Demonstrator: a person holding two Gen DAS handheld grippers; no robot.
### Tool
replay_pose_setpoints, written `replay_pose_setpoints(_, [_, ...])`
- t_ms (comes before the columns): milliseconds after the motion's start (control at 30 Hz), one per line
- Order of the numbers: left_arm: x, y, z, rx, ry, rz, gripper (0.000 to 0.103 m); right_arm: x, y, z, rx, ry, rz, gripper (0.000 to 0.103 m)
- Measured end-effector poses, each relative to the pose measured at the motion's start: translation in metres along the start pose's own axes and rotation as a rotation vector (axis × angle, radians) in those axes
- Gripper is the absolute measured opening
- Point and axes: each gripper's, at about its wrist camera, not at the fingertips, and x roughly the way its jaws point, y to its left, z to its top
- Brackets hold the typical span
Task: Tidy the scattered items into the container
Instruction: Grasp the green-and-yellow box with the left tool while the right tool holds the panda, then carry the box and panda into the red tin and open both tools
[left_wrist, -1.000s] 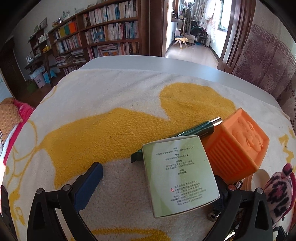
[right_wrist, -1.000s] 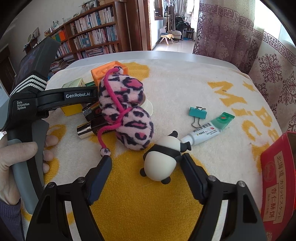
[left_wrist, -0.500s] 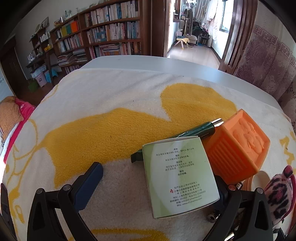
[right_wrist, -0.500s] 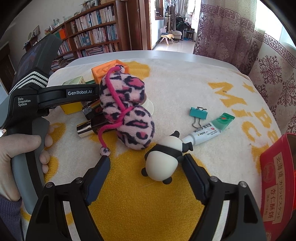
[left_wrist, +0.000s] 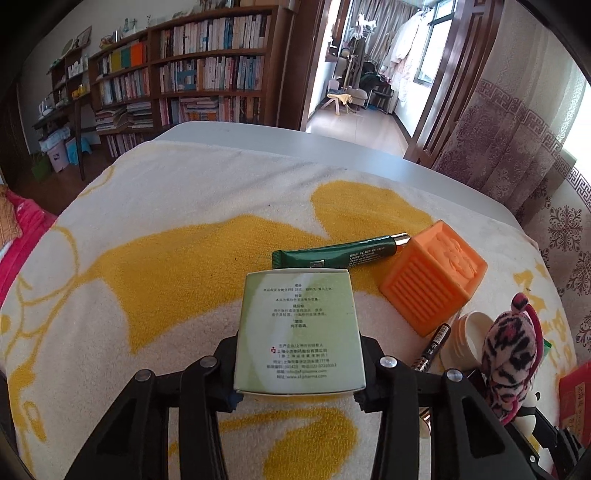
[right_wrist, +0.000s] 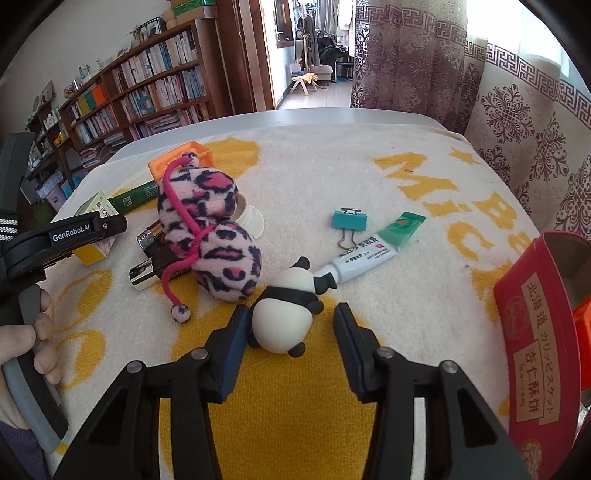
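Observation:
A pale green printed box (left_wrist: 299, 321) sits between the fingers of my left gripper (left_wrist: 299, 369). Its jaws are closing and the pads press on both sides of the box. In the right wrist view a small black-and-white panda figure (right_wrist: 282, 321) lies on the yellow-and-white towel (right_wrist: 332, 166) inside my right gripper (right_wrist: 291, 314). These jaws are closing too: the left pad touches the panda, while a gap stays at the right pad. The red box container (right_wrist: 535, 332) stands open at the right edge.
A pink leopard plush (right_wrist: 210, 221), an orange block (left_wrist: 432, 280), a dark green tube (left_wrist: 340, 254), a white jar lid (left_wrist: 474, 332), a metal lighter (right_wrist: 147, 273), a teal binder clip (right_wrist: 349, 221) and a white-green tube (right_wrist: 373, 247) lie around. A hand (right_wrist: 40, 332) holds the left tool.
The left jaws came together from wide open onto the green box, which now sits centred between them. The right jaws narrowed around the panda, which shifted slightly.

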Motion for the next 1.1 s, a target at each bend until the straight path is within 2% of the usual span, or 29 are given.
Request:
replay_pose_setpoints(67, [-0.01, 0.004, -0.008, 0.011, -0.015, -0.006, 0.045, -0.001, -0.001, -0.001, 0.009, -0.004, 0.001, 0.044])
replay_pose_setpoints(300, [-0.036, 0.017, -0.02, -0.011, -0.043, -0.072, 0.045, -0.006, -0.012, 0.0, 0.079, -0.014, 0.081, 0.044])
replay_pose_setpoints(533, [-0.061, 0.003, -0.021, 0.025, -0.091, -0.166, 0.045, -0.039, 0.006, -0.003, 0.021, -0.137, 0.119, 0.044])
replay_pose_setpoints(733, [-0.071, -0.008, -0.023, 0.052, -0.101, -0.21, 0.045, -0.071, -0.002, -0.017, 0.067, -0.204, 0.158, 0.044])
replay_pose_setpoints(900, [-0.073, -0.02, -0.028, 0.084, -0.089, -0.241, 0.045, -0.099, -0.021, -0.031, 0.102, -0.225, 0.118, 0.044])
replay_pose_setpoints(1100, [-0.079, -0.04, -0.037, 0.133, -0.081, -0.282, 0.045, -0.147, -0.064, -0.044, 0.153, -0.306, 0.021, 0.044])
